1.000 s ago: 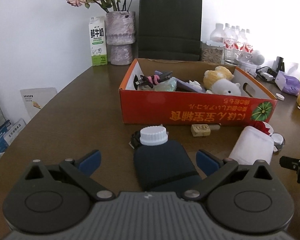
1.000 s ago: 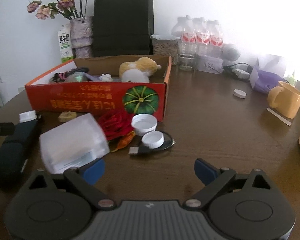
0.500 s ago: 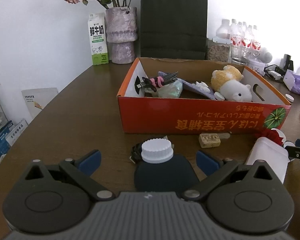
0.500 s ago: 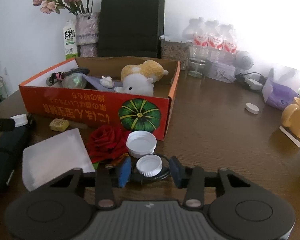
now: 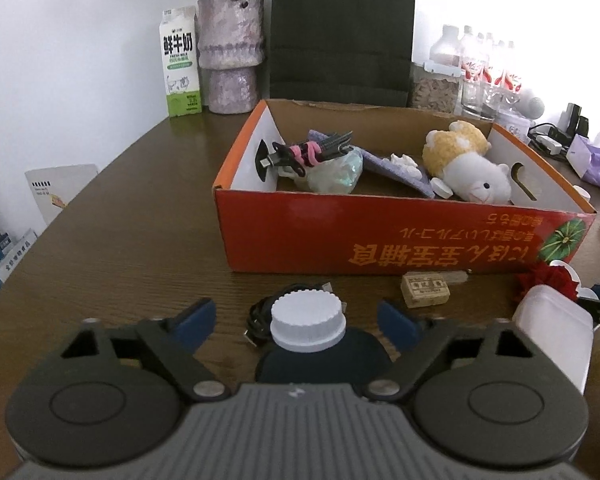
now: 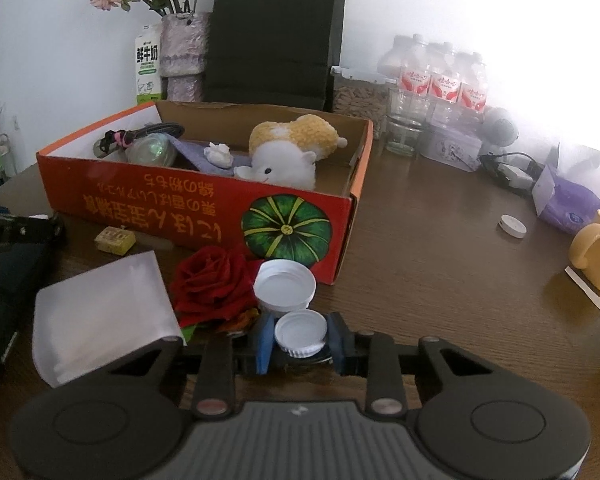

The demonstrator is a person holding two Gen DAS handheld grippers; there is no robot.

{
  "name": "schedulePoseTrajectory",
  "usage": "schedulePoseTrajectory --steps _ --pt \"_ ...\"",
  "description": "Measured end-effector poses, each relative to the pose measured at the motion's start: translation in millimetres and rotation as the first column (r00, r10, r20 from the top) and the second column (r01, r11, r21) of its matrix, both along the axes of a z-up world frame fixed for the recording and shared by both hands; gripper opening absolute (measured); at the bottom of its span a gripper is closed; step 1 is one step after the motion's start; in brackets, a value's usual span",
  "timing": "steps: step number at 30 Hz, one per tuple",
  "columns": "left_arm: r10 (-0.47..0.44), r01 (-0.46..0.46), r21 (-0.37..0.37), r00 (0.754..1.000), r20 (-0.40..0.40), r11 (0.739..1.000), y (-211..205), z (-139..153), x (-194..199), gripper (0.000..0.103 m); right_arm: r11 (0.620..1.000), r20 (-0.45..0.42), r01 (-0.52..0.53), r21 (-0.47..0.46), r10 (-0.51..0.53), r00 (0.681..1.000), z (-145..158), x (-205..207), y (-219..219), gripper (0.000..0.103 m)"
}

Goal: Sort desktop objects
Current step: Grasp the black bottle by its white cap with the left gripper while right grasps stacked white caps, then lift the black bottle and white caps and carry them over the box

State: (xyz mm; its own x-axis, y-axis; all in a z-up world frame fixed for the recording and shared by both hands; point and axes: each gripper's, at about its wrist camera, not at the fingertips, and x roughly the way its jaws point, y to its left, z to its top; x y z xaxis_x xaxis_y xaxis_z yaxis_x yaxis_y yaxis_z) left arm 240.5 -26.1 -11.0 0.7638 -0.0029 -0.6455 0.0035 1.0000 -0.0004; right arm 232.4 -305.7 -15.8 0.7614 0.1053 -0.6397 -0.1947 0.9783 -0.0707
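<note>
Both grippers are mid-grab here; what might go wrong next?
The right gripper is closing on the small cap, which touches the bigger cap and rose; lifting may drag them. The left gripper is closing around the bottle near its cap; it could slip or tip.

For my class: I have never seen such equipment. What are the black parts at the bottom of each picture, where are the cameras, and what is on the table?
There is no robot. A person holds a two-finger gripper in each hand, with a camera on each looking along its fingers.

In the left view, the left gripper is closing around a dark bottle with a white cap, pads not yet touching.

In the right view, the right gripper is closing on a small white cap.

The brown table holds a red box with a plush toy, a red rose and a yellow mug.
</note>
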Motion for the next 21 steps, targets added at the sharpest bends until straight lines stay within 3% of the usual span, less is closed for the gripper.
schedulePoseTrajectory --steps 6,10,14,21 --pt "-0.005 0.005 -0.015 1.0 -0.016 1.0 1.2 -2.4 5.2 0.053 1.0 -0.001 0.002 -0.003 -0.002 1.0 0.2 0.1 0.4 0.028" --pt "-0.003 0.003 -0.023 1.0 -0.015 1.0 2.7 -2.0 4.5 0.051 1.0 -0.001 0.003 -0.002 -0.003 1.0 0.5 0.4 0.2 0.028" --pt "-0.001 0.0 -0.03 1.0 -0.005 1.0 5.3 -0.7 2.6 0.041 1.0 -0.001 0.0 -0.001 0.0 1.0 0.4 0.1 -0.2 0.028" --pt "0.0 0.0 -0.027 1.0 0.007 1.0 7.3 0.9 0.4 0.041 1.0 0.016 0.003 0.004 -0.003 1.0 3.7 -4.6 0.5 0.028"
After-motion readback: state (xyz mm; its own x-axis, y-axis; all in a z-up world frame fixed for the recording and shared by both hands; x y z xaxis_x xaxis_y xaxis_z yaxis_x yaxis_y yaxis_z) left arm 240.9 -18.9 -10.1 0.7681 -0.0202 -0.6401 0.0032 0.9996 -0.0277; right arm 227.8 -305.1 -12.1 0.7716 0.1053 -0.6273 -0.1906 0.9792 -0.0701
